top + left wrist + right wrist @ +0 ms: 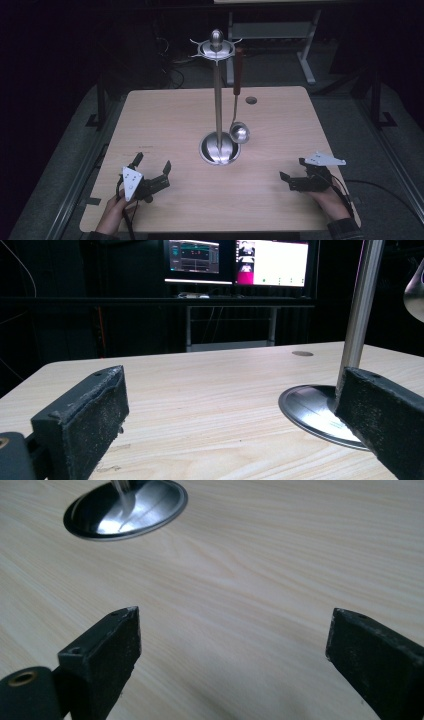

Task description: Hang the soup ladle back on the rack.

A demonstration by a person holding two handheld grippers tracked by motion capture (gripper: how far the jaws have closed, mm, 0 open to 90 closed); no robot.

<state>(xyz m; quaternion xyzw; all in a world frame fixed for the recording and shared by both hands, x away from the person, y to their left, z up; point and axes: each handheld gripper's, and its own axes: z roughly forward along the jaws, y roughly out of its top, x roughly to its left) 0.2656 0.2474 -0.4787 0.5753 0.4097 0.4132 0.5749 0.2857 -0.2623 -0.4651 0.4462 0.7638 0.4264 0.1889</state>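
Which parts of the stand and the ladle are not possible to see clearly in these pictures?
- Stand top, high view: hooks too small and dark to count.
- Ladle, left gripper view: bowl cut off by the right edge; handle out of frame.
- Stand base, left gripper view: right part hidden behind one of the fingers.
- Pole, right gripper view: blurred, cut off by the top edge.

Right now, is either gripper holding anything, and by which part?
Nothing is held. The left gripper and right gripper are both open over bare table; the ladle hangs from the stand.
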